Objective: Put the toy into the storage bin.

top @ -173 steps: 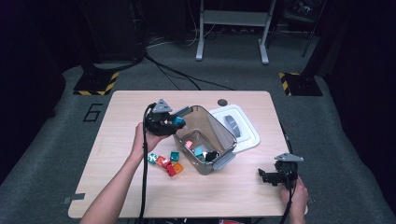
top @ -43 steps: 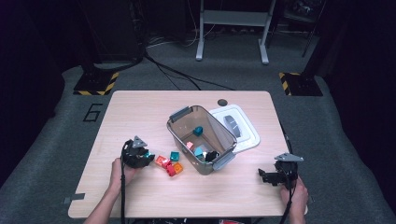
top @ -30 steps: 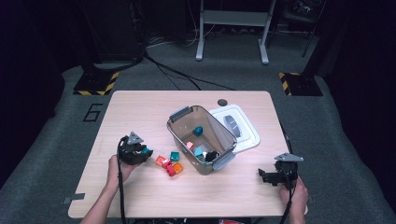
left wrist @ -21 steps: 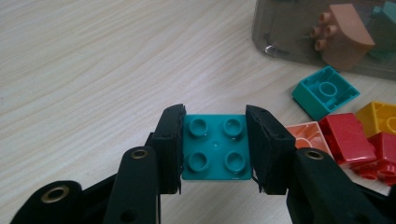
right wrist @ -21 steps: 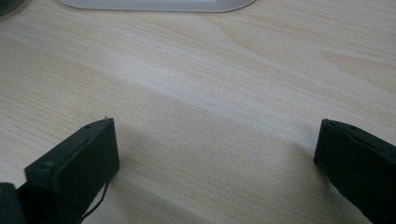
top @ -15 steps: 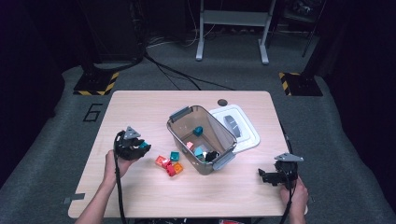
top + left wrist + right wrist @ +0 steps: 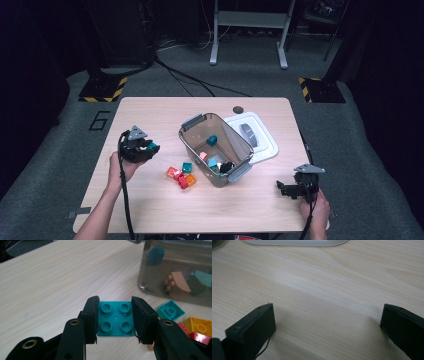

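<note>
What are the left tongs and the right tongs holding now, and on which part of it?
The left tongs hold a teal four-stud brick, clamped by two opposite side walls, studs facing the camera. The right tongs are open and hold nothing.

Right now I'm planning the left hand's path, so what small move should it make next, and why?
Probably carry the teal brick over to the open grey bin and hold it above the opening. The left gripper is shut on the brick, clear of the table, and the bin already holds similar bricks. The loose bricks lie between gripper and bin, so pass above them.
</note>
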A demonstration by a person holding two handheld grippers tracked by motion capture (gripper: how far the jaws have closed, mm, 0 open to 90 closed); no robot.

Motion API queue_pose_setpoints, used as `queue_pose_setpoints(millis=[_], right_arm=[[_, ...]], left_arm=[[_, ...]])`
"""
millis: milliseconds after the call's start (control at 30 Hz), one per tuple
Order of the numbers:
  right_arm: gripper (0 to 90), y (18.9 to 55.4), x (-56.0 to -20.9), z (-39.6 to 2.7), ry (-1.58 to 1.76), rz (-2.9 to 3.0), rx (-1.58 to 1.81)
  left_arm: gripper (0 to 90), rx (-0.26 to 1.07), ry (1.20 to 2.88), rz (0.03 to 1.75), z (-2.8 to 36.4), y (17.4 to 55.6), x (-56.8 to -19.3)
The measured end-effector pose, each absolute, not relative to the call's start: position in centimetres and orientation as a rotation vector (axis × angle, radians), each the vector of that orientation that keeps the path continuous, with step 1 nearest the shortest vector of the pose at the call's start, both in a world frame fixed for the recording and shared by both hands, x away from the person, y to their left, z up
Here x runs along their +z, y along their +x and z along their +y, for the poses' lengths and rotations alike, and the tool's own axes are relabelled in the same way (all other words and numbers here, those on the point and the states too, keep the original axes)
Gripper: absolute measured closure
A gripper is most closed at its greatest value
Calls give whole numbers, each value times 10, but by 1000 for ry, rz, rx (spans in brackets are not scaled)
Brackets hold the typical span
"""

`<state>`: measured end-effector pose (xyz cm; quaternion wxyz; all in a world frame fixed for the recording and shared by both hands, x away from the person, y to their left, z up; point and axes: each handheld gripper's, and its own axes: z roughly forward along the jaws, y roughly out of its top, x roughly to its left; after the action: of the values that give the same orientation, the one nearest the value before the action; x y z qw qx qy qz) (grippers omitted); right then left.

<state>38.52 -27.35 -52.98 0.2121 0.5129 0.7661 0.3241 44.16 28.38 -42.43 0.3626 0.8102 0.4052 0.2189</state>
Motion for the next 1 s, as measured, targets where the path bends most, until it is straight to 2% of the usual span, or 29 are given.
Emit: queue_pose_setpoints(millis=[367,1000], right_arm=[[0,385,-530,-274,1425,2128,900],[0,385,-530,-274,1424,2128,900]], left_arm=[[592,618,2075,989,275,452,-392],[592,624,2095,882,235,471,-362]])
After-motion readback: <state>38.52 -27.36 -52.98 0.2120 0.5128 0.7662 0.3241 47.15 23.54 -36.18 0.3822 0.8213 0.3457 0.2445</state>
